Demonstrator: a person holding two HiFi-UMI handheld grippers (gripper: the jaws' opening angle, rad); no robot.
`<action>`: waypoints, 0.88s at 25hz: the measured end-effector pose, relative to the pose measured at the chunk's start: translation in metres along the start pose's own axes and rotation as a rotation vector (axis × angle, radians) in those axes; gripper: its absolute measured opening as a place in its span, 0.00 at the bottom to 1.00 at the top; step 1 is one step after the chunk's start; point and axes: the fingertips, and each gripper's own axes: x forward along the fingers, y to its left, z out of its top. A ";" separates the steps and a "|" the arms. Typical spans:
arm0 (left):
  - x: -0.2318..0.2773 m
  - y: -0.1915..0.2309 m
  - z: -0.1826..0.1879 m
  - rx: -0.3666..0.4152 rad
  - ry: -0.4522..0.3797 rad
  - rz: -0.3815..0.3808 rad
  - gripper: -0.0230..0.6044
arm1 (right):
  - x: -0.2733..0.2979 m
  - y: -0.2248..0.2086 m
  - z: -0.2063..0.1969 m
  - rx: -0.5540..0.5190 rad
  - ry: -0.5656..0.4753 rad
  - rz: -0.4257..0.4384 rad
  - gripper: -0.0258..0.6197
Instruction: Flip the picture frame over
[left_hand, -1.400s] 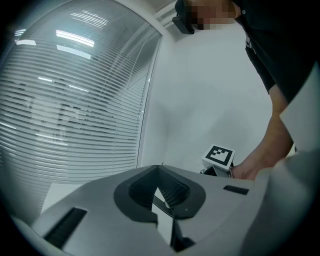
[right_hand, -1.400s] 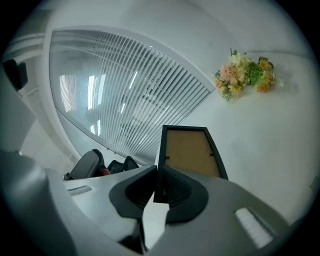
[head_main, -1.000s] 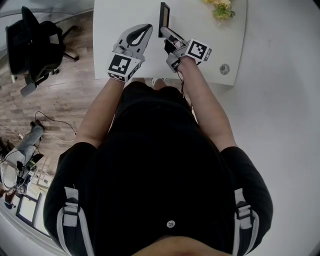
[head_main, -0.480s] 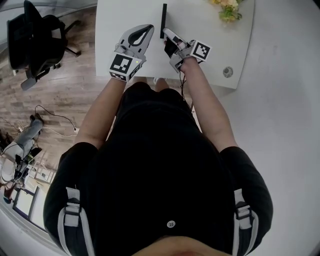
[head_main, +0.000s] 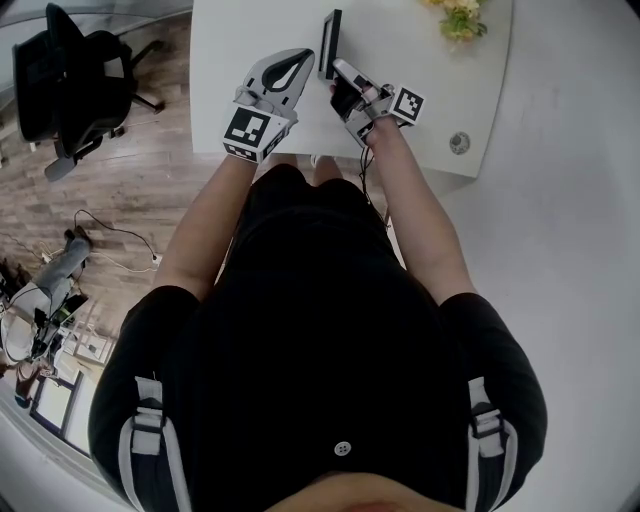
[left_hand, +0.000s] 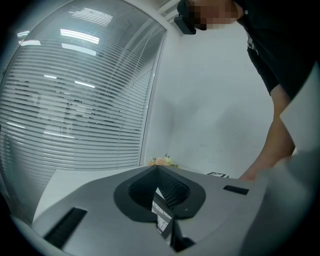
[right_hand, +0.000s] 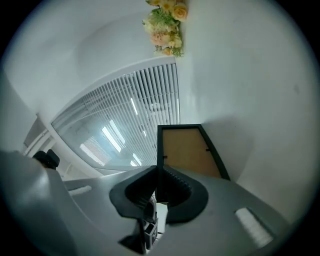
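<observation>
Office chair: a black chair (head_main: 60, 80) stands on the wood floor (head_main: 130, 190), far left, off the table.
Table: a white top (head_main: 240, 40) runs across the upper part of the head view.
Left gripper: the left gripper (head_main: 295, 58) is over the table's near edge, just left of the frame, with a narrow gap between them. In its own view the left gripper (left_hand: 157, 168) has its ribbed pads pressed together with nothing between them.
Picture frame: the picture frame (head_main: 329, 45) stands on edge on the table between the two grippers, and from above it shows as a thin black strip. In the right gripper view the picture frame (right_hand: 187, 150) shows its brown backing board inside a black border.
Right gripper: the right gripper (head_main: 337, 68) reaches in from the frame's right. Its own view shows the right gripper (right_hand: 157, 170) clamped on the frame's near black edge, which runs into the slot between the pads.
Flowers: a small bunch of yellow and pink flowers (head_main: 462, 20) lies at the table's far right, well apart from the frame.
Round fitting: a small grey disc (head_main: 459, 143) sits near the table's right front corner.
</observation>
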 end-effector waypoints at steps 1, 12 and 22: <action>0.000 0.000 0.000 -0.001 0.005 -0.001 0.04 | -0.002 -0.001 0.001 0.010 -0.006 0.003 0.12; 0.004 -0.007 0.003 0.001 0.000 -0.031 0.04 | -0.014 -0.006 0.015 0.012 -0.010 -0.015 0.12; 0.006 -0.008 0.008 0.007 -0.013 -0.034 0.04 | -0.032 -0.019 0.030 -0.084 -0.039 -0.108 0.13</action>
